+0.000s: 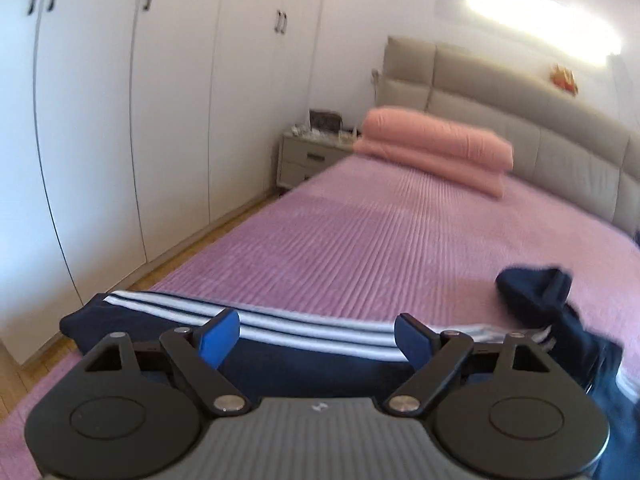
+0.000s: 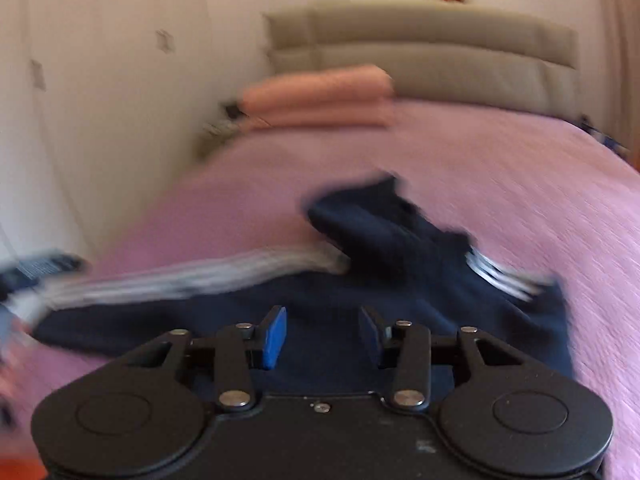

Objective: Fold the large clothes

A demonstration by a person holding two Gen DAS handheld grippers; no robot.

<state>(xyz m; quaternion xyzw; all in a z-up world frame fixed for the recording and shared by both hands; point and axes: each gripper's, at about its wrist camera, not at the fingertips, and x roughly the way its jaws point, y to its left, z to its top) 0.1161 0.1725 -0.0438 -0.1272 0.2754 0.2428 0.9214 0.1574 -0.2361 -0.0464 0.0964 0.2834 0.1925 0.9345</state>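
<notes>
Left wrist view shows the left gripper (image 1: 318, 338) with fingers spread over the navy striped trousers (image 1: 280, 344) low on the bed (image 1: 380, 240), the right gripper (image 2: 322, 336) likewise open, so both should pinch matching edges before lifting evenly.

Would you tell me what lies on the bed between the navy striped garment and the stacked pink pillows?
Nothing: in both wrist views only bare purple bedspread stretches from the navy striped garment to the pink pillows.
</notes>
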